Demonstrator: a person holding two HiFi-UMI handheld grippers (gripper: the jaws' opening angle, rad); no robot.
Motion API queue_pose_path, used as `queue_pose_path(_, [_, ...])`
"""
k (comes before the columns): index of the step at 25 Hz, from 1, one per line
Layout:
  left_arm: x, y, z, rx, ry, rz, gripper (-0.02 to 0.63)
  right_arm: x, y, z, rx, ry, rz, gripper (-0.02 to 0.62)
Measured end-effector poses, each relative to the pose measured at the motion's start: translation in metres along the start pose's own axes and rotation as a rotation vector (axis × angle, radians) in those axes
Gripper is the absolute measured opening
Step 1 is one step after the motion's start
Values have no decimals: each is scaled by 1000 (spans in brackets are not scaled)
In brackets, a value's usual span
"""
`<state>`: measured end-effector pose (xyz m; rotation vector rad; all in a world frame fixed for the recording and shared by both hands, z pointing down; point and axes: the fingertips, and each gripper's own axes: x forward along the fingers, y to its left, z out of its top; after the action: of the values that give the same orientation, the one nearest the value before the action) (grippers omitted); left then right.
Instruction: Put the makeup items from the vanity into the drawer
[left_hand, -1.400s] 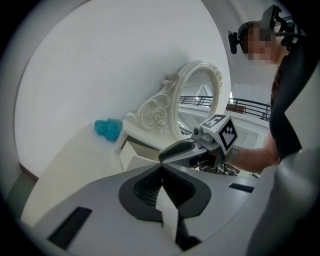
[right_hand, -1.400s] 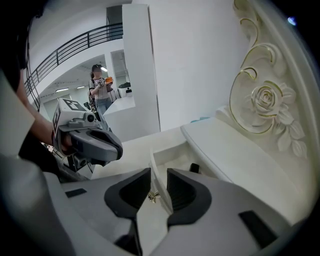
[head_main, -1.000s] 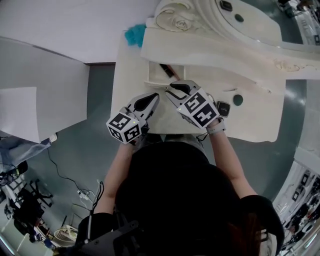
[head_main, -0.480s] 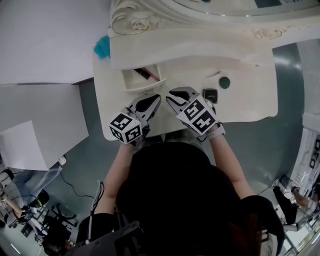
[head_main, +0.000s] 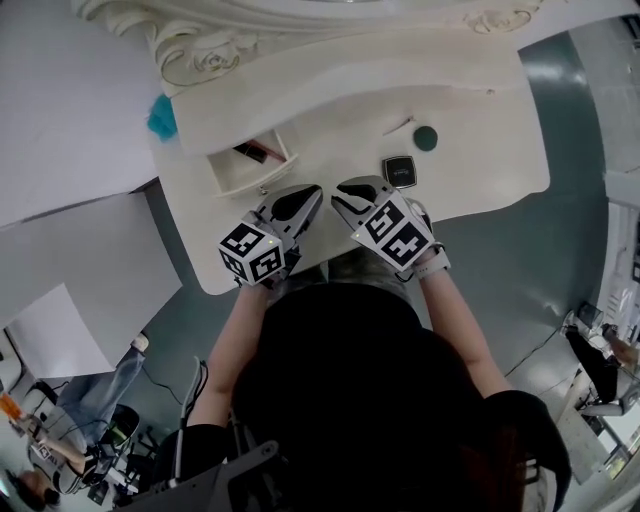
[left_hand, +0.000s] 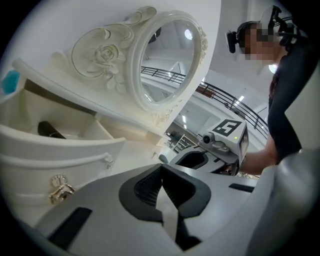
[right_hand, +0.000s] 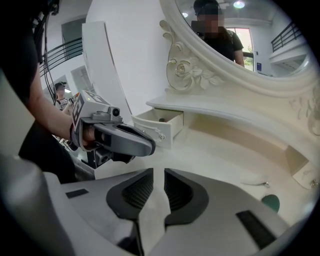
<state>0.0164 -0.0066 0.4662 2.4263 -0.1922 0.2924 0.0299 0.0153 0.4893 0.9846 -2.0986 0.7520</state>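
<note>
The white vanity (head_main: 470, 180) has a small drawer (head_main: 245, 180) standing open, with a dark and pink makeup item (head_main: 255, 152) inside. On the top lie a black square compact (head_main: 400, 171), a round green item (head_main: 426, 138) and a thin pale item (head_main: 398, 126). My left gripper (head_main: 305, 192) and right gripper (head_main: 345, 190) hover side by side near the front edge, just short of the drawer. The left gripper (left_hand: 161, 167) has its jaws meeting, empty. The right gripper (right_hand: 158, 172) shows a narrow gap with nothing in it.
An ornate oval mirror (left_hand: 167, 60) rises behind the vanity. A teal object (head_main: 162, 117) sits at the vanity's left end. White panels (head_main: 60, 110) stand to the left. The drawer has a brass knob (left_hand: 59, 186) on its front.
The head view has swung, so the vanity, drawer and compact have slid up and left in the picture. Both grippers stay side by side at the front edge.
</note>
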Motion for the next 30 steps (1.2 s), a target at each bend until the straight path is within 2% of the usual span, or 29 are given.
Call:
queue_pose_path(7, [17, -6, -8, -11, 47, -48, 14, -9, -4, -33, 66, 43, -36, 80])
queue_pose_path(9, [20, -6, -10, -11, 60, -58, 14, -14, -13, -42, 106, 37, -91, 80])
queue_pose_path(12, [25, -7, -11, -10, 71, -70, 14, -28, -42, -53, 209, -7, -237, 81])
queue_pose_path(13, [27, -7, -11, -9, 74, -75, 14, -33, -52, -56, 248, -20, -282, 98])
queue_pose_path(16, [32, -10, -11, -6, 86, -89, 14, -46, -78, -68, 332, -31, -390, 214])
queue_pose_path(20, [38, -13, -12, -3, 96, -102, 14, -54, -102, -80, 377, -41, -510, 272])
queue_pose_path(24, [38, -14, -12, -4, 100, -96, 14, -50, -110, -88, 450, -52, -545, 331])
queue_pose_path(30, [34, -11, -8, -2, 86, -79, 14, -38, -114, -92, 473, -38, -536, 337])
